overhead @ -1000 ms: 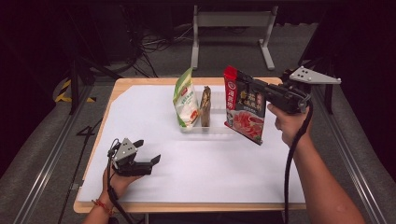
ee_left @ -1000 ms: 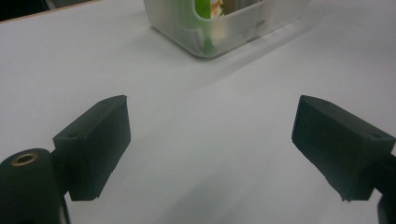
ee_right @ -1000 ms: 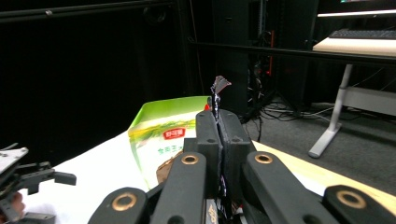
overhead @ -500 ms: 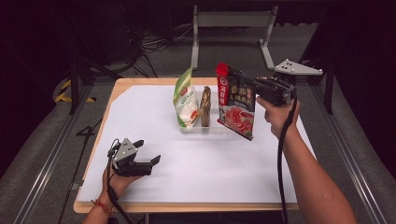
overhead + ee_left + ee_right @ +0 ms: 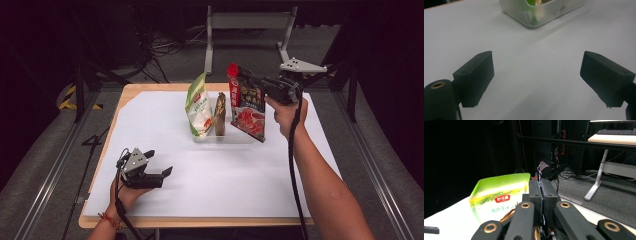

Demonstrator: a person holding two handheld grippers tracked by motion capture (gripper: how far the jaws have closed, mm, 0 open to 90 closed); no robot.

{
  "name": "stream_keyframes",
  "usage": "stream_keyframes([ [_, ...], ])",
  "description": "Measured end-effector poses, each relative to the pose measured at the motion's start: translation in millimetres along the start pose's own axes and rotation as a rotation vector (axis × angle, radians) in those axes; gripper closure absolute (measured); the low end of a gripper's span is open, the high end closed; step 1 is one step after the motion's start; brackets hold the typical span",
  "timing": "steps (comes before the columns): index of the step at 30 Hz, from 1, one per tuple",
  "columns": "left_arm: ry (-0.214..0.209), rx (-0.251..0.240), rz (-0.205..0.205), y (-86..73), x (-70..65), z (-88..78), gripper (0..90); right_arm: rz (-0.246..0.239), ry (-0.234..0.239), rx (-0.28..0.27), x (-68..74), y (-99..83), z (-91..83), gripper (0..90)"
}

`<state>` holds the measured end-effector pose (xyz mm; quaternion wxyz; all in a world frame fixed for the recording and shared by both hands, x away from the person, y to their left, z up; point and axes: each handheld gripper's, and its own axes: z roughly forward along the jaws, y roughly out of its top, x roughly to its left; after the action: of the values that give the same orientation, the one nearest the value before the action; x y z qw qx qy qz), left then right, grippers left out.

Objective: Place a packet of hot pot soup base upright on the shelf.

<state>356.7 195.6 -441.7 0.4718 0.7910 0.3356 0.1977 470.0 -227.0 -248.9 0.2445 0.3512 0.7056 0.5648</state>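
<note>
The right hand-held gripper (image 5: 260, 89) is clamping its jaws tight on the upper edge of a red-and-black printed foil pouch (image 5: 246, 107) and holding it over the right end of a clear plastic bin (image 5: 235, 138) at the far middle of the white tabletop (image 5: 225, 180). A green-and-white snack bag (image 5: 198, 106) and a slim brown packet (image 5: 219, 114) are already standing in that bin, so the pouch looks to be the last piece, waiting to be lowered and released. The left hand-held gripper (image 5: 152, 167) is resting near the front left with its jaws wide apart, holding nothing.
</note>
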Motion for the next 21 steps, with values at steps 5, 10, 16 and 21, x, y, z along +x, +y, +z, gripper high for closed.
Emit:
stream_keyframes([
  [5,-0.003,-0.001,-0.001,-0.2,-0.4,-0.2,12.7,-0.01,-0.007,-0.003,-2.3,0.8,12.3,88.4],
  [10,-0.005,0.003,-0.013,-1.2,0.5,-0.6,12.7,-0.012,-0.001,-0.007,-4.1,-0.5,24.9,88.3],
  [16,-0.003,-0.003,-0.01,-1.4,1.4,-1.8,12.7,-0.018,-0.019,0.002,-9.3,-5.7,41.0,88.2],
  [21,-0.003,-0.008,-0.013,-2.0,2.6,-2.1,12.7,0.001,-0.013,0.003,-14.8,-14.4,50.6,88.0],
])
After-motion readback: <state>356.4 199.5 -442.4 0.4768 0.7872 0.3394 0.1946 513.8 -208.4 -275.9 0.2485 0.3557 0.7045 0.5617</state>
